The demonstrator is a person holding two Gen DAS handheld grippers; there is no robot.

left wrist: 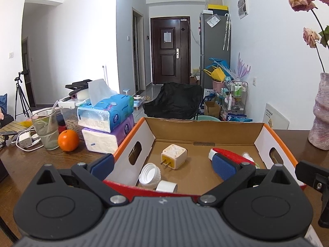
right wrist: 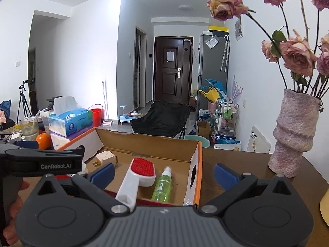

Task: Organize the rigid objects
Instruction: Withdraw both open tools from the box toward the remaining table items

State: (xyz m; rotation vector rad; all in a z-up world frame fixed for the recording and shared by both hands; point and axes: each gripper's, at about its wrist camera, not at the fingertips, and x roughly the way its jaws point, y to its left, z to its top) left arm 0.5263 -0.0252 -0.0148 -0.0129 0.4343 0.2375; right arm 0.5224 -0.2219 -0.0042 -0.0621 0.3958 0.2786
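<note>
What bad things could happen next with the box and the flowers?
The vase of dried flowers stands on the table just right of the box; a wide swing of the right gripper might tip it. The left gripper, jaws open, straddles the box's left wall and could snag it.

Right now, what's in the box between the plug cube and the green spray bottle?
The red-and-white brush lies between the plug cube and the green spray bottle, on the box floor. The right wrist view shows it best.
</note>
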